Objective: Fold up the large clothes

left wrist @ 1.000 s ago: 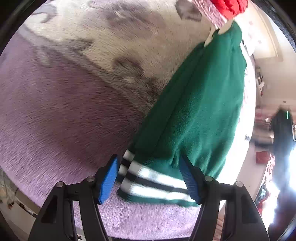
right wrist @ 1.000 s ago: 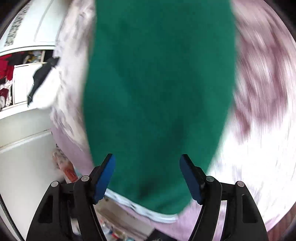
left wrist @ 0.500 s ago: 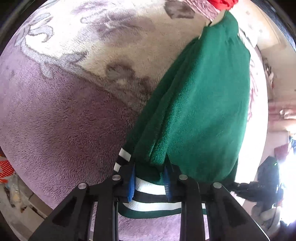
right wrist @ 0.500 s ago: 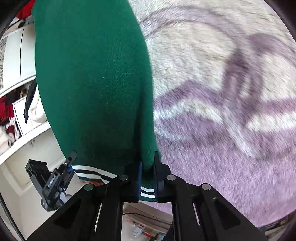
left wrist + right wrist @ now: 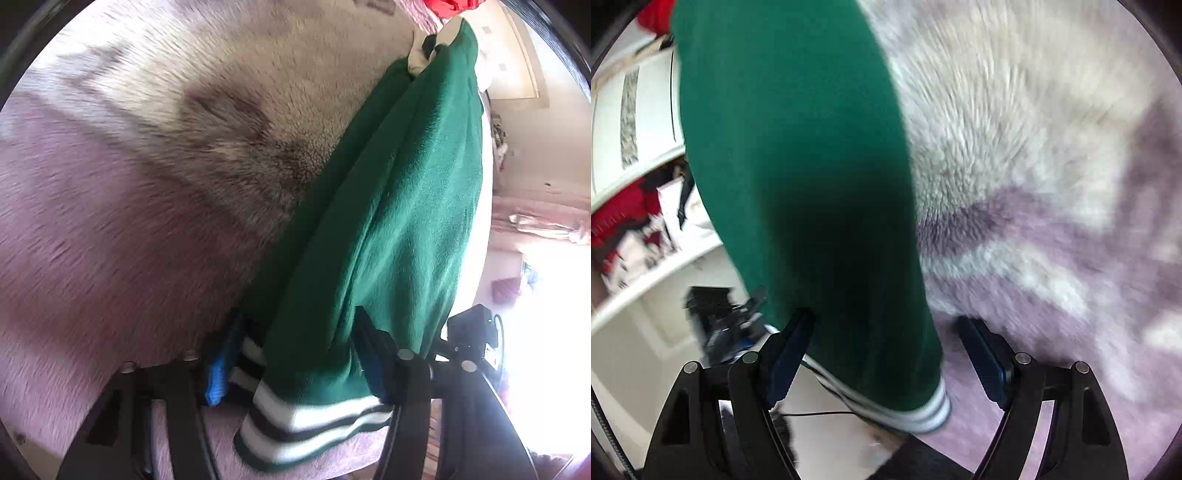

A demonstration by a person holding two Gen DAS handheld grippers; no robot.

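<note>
A dark green fleece garment [image 5: 399, 206] with a white-and-black striped hem [image 5: 314, 417] lies folded into a long strip on the fluffy blanket. My left gripper [image 5: 295, 365] straddles the hem end and its jaws are opening, with bunched fabric between the blue pads [image 5: 218, 373] but not pinched. In the right wrist view the same garment [image 5: 798, 155] runs up the frame. There my right gripper [image 5: 886, 358] is also opening over the striped hem [image 5: 923, 413], which lies loose between its fingers.
The purple and cream plush blanket [image 5: 147, 184] covers the bed surface. Red clothing [image 5: 450, 5] sits past the garment's far end. White shelves with red and white items [image 5: 631, 221] stand to the left. The other gripper [image 5: 720, 317] shows blurred near the bed edge.
Half a second ago both grippers were shut on the garment's hem. Both have now spread apart and let it go, and the hem rests on the blanket. The right gripper has dropped lower.
</note>
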